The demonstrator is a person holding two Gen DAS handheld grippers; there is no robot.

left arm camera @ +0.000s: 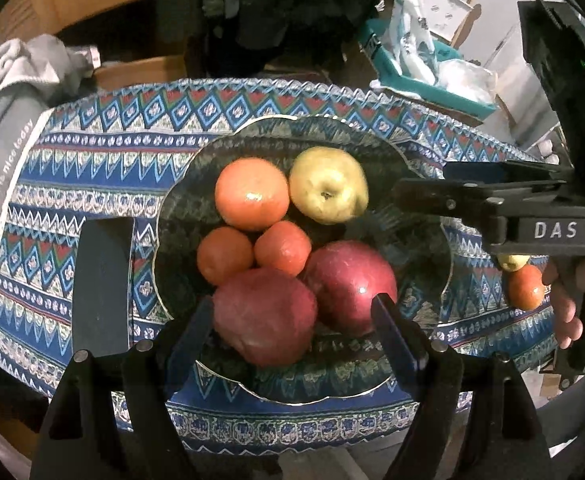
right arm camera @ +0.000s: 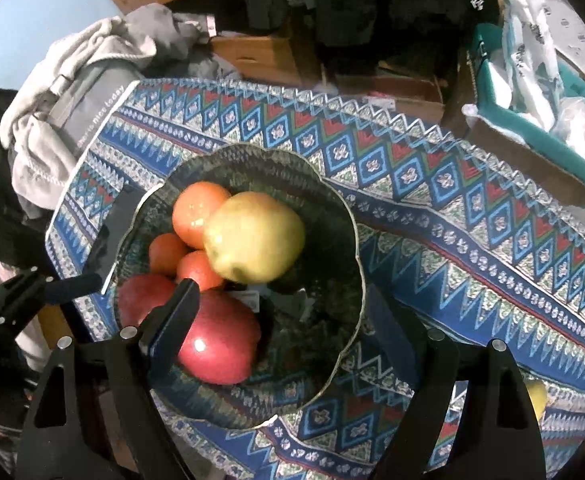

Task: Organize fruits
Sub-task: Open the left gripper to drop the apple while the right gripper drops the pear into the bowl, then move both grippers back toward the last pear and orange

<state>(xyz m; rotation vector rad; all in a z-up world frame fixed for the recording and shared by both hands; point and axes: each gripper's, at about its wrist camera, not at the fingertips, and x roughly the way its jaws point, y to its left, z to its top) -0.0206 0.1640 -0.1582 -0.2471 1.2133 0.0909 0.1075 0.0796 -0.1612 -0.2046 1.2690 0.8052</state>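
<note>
**Fruit piled in the glass bowl, both grippers above it**

A glass bowl (left arm camera: 164, 216) with a wavy rim sits on the bench, on a blue patterned cloth (left arm camera: 92, 152). Six fruits lie in it, all touching their neighbours. At the far side are a big orange (left arm camera: 251, 194) and a yellow apple (left arm camera: 328, 185), side by side. In the middle are two small oranges (left arm camera: 224, 255). At the near side are two red apples (left arm camera: 350, 284), one dull and one shiny.

The left gripper (left arm camera: 294, 334) hangs over the near edge of the bowl. Its jaws are wide and hold nothing; the dull red apple shows between them, but they do not press it.

The right gripper (right arm camera: 284, 320) points down at the bowl too. Its jaws are also wide and empty. In the left view it reaches in from the right, just beside the yellow apple, and a hand (left arm camera: 568, 300) holds its grip.

Outside the bowl, on the cloth at the right, lie one more small orange (left arm camera: 526, 286) and a little yellow fruit (left arm camera: 512, 261). A flat black thing (left arm camera: 100, 284) lies on the cloth left of the bowl
</note>
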